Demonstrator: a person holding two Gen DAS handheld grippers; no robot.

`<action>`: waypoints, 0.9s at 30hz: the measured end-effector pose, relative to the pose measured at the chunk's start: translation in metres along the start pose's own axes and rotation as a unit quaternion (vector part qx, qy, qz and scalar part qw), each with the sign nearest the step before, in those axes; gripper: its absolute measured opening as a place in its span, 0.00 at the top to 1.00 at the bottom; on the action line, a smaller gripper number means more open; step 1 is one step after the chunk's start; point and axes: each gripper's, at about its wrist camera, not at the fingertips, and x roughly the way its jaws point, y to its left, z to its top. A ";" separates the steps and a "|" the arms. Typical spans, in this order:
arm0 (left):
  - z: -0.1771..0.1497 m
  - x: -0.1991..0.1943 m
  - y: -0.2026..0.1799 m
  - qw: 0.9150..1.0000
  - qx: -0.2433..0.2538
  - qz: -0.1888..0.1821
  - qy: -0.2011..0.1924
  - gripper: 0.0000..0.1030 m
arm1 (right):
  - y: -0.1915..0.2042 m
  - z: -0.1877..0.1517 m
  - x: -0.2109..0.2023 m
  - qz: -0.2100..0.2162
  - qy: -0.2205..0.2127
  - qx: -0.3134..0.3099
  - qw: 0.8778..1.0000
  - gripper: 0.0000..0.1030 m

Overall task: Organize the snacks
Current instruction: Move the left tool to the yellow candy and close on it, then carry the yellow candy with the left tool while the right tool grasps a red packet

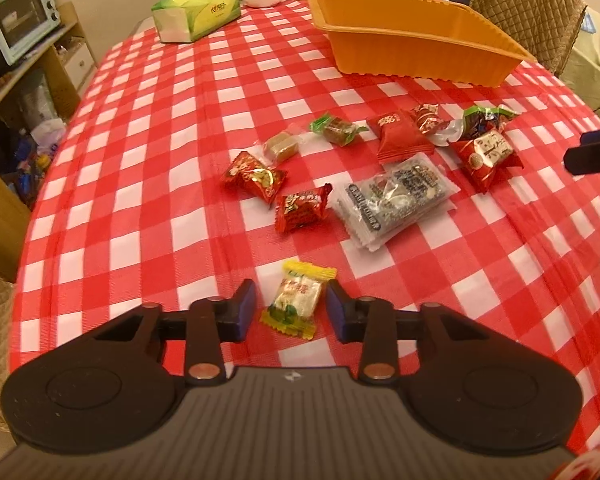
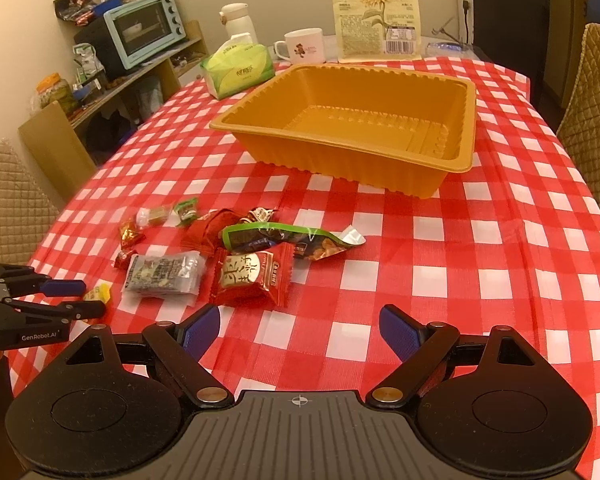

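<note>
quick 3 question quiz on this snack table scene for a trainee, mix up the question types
1. True or false: the ribbed orange plastic tray already holds snacks.
2. Which snack lies between the left gripper fingers? A) yellow-ended clear-wrapped candy B) silver-grey flat packet C) red date packet with a round cream label
3. Fill in: the right gripper fingers stand ____ above the red and white checked tablecloth, with nothing between them.

Key: 1 false, the tray is empty; 2 A; 3 open.
</note>
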 end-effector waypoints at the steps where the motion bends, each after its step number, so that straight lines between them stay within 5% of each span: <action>1: 0.001 0.001 0.001 1.000 -0.005 -0.006 0.001 0.75 | 0.000 0.000 0.001 0.000 0.001 0.000 1.000 0.15; 15: 0.000 -0.008 0.009 0.998 -0.064 -0.020 -0.001 0.81 | 0.016 0.008 0.021 0.025 0.007 -0.020 0.999 0.16; 27: 0.002 -0.024 0.028 0.995 -0.095 -0.003 -0.018 0.81 | 0.021 0.021 0.063 0.029 0.026 -0.010 0.999 0.35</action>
